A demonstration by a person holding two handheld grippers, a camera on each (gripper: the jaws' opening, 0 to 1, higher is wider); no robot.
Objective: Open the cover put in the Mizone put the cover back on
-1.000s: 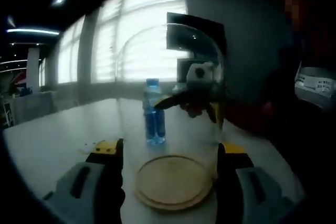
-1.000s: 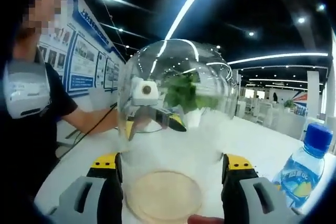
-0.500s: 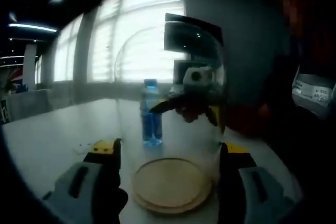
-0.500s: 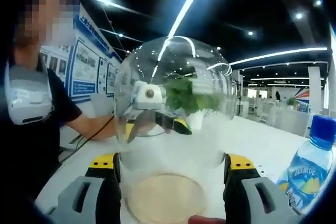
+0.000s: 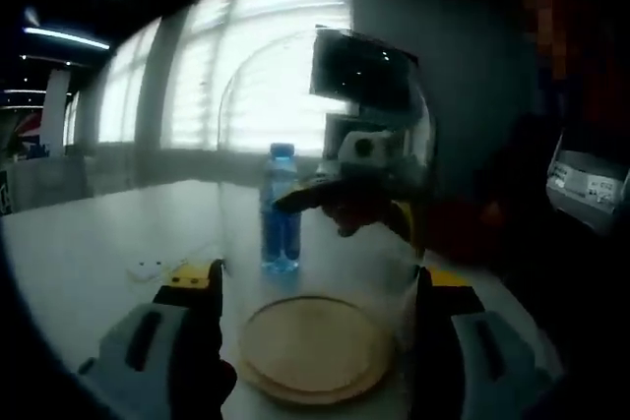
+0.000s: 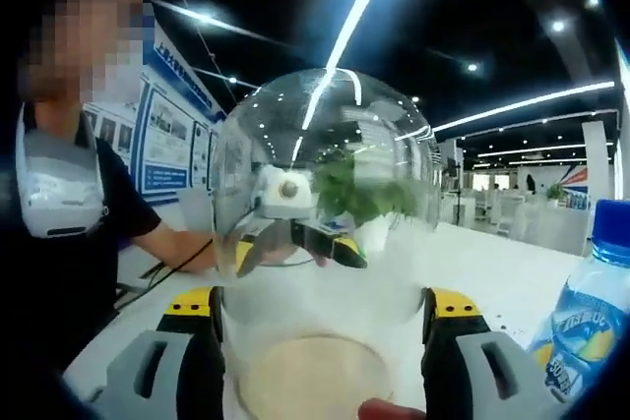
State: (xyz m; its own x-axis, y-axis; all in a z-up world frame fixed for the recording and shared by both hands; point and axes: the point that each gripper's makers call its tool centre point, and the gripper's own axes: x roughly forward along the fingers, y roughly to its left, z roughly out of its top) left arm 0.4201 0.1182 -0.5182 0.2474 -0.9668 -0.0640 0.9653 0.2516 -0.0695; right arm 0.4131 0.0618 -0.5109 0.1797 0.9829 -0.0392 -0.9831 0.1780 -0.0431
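A clear glass dome cover [image 5: 295,125] stands between my left gripper's [image 5: 315,287] jaws, which press on its two sides. Below it lies a round wooden base [image 5: 315,346]. Behind the glass the blue-capped Mizone bottle [image 5: 281,209] stands upright on the table. My right gripper [image 5: 345,206] shows through the glass on the far side. In the right gripper view the same cover [image 6: 325,145] sits clamped between my right gripper's [image 6: 320,307] jaws, over the wooden base [image 6: 315,381], with the left gripper [image 6: 295,238] seen through it. The bottle [image 6: 581,327] is at the right edge.
The white table [image 5: 79,253] stretches away on the left, with a small white object [image 5: 148,269] lying on it. A person in a dark shirt [image 6: 69,243] stands close on the left. A green plant [image 6: 364,189] shows through the glass.
Both views have shifted a little with my hands. The cover stays held between both pairs of jaws over the wooden base. The bottle has not moved on the table.
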